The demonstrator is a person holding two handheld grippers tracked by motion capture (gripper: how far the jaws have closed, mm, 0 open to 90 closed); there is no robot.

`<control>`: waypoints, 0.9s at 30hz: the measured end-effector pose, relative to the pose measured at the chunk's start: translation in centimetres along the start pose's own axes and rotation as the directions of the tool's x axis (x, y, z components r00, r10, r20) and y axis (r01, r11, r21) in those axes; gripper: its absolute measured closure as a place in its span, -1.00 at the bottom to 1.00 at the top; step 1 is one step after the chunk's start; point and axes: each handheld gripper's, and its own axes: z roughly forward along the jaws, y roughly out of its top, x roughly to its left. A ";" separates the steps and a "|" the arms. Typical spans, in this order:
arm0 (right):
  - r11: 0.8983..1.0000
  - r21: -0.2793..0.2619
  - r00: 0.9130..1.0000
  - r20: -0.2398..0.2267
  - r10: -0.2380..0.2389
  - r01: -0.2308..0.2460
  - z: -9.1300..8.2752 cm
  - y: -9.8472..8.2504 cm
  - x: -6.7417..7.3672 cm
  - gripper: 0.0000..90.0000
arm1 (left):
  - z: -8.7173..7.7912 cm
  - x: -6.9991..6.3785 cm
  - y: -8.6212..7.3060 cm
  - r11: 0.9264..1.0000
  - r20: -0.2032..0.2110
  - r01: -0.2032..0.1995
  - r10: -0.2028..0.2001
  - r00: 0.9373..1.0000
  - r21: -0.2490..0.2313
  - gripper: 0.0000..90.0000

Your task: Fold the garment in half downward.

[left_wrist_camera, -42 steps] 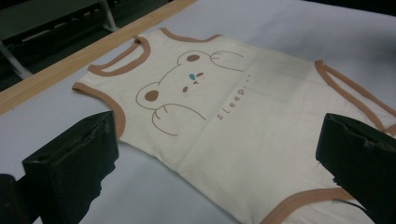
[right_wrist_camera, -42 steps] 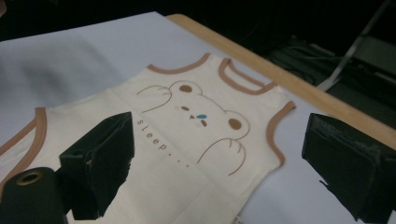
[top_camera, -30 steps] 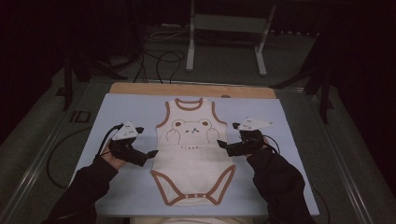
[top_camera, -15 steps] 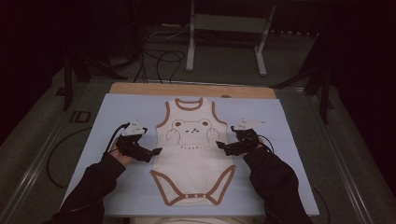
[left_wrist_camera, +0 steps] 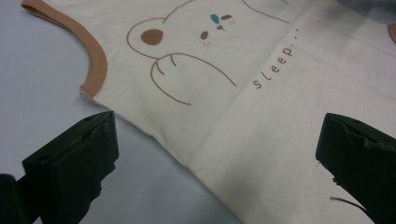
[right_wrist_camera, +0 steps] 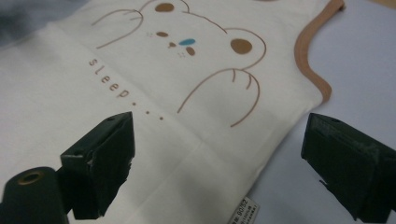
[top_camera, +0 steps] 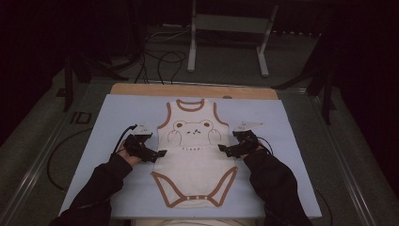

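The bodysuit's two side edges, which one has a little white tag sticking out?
The bodysuit edge beside the right gripper: a small printed label juts out there; the other edge looks plain.

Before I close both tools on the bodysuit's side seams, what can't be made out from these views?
- Side label on the bodysuit: print too small, cut by the right gripper view's bottom edge.
- Left tool, right tool: whether any jaw touches cloth is unclear.
- Crotch snaps: too small in the high view.
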 end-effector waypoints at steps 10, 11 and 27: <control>0.997 0.061 0.999 0.025 0.040 -0.042 1.4 -0.6 -0.4 -0.79 | 1.5 0.1 0.1 0.996 -0.068 -0.001 0.007 0.998 0.085 -1.00; 0.996 0.074 0.998 0.036 0.042 -0.045 1.6 -0.6 -0.6 -0.79 | 1.6 0.1 0.2 0.996 -0.069 -0.003 0.009 0.998 0.089 -1.00; 0.990 0.134 0.996 0.090 0.024 -0.036 2.3 -0.8 -1.5 -0.22 | 2.7 0.8 0.5 0.989 -0.127 0.052 -0.035 0.991 0.137 -0.40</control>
